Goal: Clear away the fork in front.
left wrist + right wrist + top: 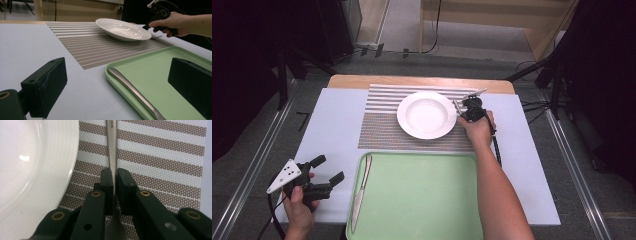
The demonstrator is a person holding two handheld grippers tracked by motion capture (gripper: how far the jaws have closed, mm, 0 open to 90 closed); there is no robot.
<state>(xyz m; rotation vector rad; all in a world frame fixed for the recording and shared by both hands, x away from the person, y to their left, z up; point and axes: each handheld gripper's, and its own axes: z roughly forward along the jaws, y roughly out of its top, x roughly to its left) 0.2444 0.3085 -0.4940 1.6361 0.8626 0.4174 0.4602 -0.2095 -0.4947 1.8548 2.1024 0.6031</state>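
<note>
A metal fork point(111, 140) lies on the striped placemat point(382, 131) just right of the white plate point(427, 115). My right gripper point(114, 173) is shut on the fork's handle, its pads pressing both sides, close to the plate's rim point(72, 162). From above, the right gripper point(468, 108) sits at the plate's right edge with the fork point(456, 105) under it. At the table's lower left my left gripper point(329, 168) stands open and holds nothing. Ahead of the left gripper point(118, 72) a table knife point(135, 92) lies in the green tray point(160, 67).
The green tray point(422, 200) lies at the near edge of the table, with the knife point(362, 190) along its left side. A white sheet point(332, 120) covers the tabletop. Black stands and cables stand on the floor to both sides.
</note>
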